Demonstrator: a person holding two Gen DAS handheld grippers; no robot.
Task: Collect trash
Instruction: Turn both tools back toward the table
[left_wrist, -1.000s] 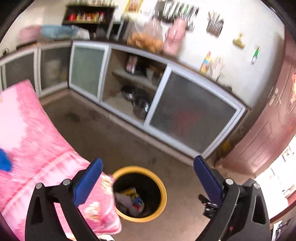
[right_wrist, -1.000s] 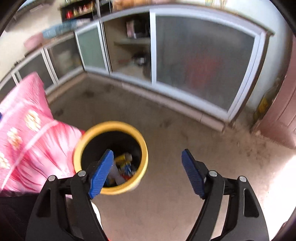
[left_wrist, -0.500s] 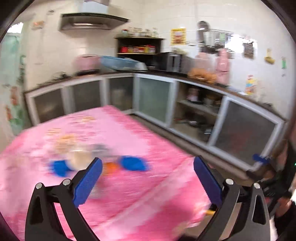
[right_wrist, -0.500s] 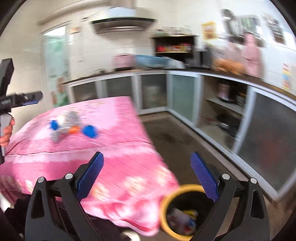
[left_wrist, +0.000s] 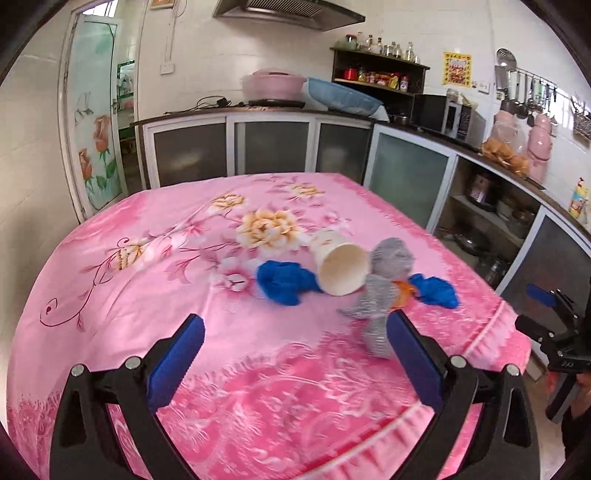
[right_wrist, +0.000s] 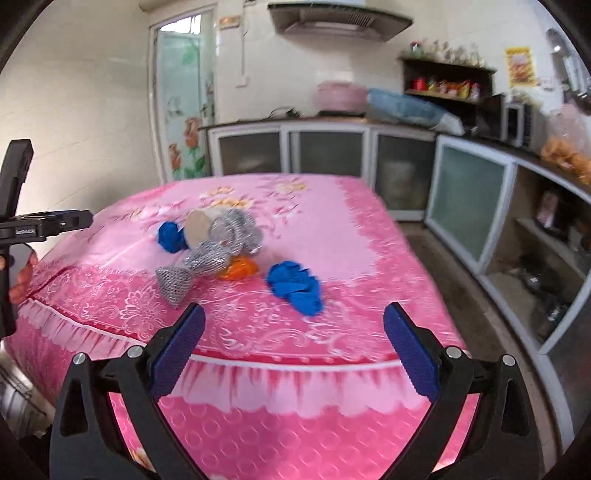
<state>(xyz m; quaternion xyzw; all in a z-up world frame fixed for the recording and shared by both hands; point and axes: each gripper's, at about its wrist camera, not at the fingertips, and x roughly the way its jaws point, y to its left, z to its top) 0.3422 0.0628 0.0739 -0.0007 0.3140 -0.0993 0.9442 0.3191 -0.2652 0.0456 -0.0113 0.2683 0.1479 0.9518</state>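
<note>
Kitchen cabinets with frosted doors run along two walls, and a table under a pink flowered cloth fills the middle of the room. On the cloth lies a small heap of trash: a paper cup tipped on its side with its mouth toward the near edge, a crumpled blue glove touching it on one side, a silver mesh bag draped against the other side, an orange scrap tucked under the mesh, and a second blue glove lying apart nearer the cabinets.

Both grippers hang short of the heap. The left gripper has its jaws spread wide with nothing between them; the tail of the mesh bag sits just beside its right finger. The right gripper has just been opening and now stands wide and empty, over the frilled table edge, with the second glove nearest to it. Each claw shows at the edge of the other's view, held by a hand.
</note>
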